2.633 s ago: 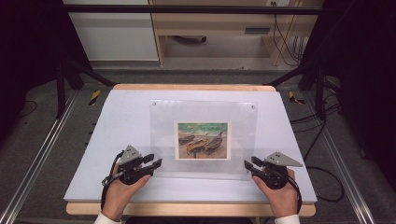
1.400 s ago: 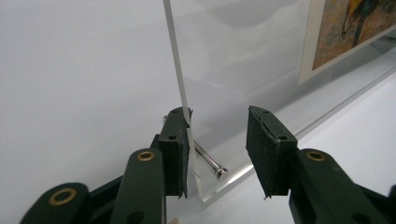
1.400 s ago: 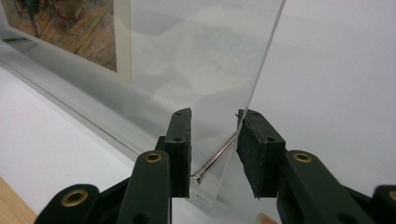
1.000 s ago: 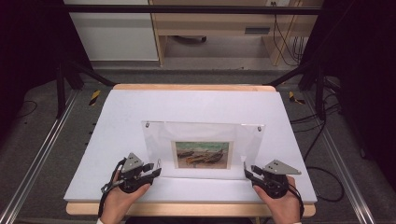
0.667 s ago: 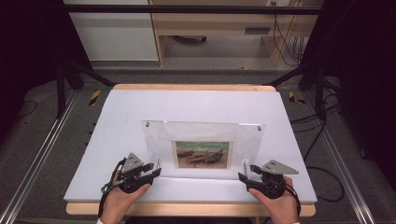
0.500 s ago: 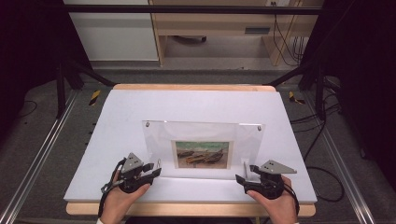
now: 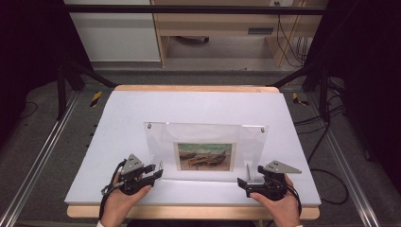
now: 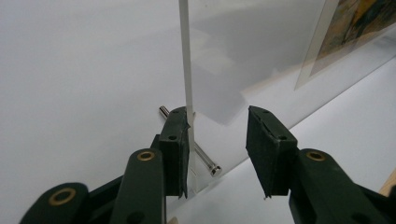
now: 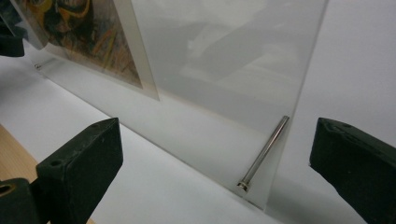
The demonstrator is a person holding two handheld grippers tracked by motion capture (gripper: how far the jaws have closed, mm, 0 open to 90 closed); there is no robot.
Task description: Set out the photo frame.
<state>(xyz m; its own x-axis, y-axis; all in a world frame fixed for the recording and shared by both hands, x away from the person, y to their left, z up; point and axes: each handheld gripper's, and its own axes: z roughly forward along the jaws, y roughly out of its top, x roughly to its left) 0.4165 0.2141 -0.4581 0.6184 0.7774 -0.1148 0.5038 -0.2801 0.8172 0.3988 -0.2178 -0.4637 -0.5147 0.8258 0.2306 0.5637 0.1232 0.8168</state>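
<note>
A clear acrylic picture frame (image 7: pixel 205 135) stands upright on the white table (image 7: pixel 198 106), holding a print of boats (image 7: pixel 205 156). My left gripper (image 7: pixel 155 173) is at its lower left corner. In the left gripper view its jaws (image 8: pixel 217 135) straddle the pane's edge (image 8: pixel 186 70) and a steel pin (image 8: pixel 205 161); the left pad rests against the pane and the right pad stands off. My right gripper (image 7: pixel 248 178) is at the lower right corner. Its jaws (image 9: pixel 217 154) have just been opening and stand wide on either side of the corner and its pin (image 9: pixel 264 151), touching neither.
A wooden strip (image 7: pixel 189 212) edges the table's near side under both hands. Black frame rails (image 7: pixel 42 156) run along the left and right. Cables (image 7: pixel 331 170) lie on the floor at the right. A wooden bench (image 7: pixel 222 28) stands beyond the table.
The frame lay flat at first and has been tipped upright. Over the last second the right gripper's jaws spread apart off the frame's corner. The left gripper and the frame kept still.
</note>
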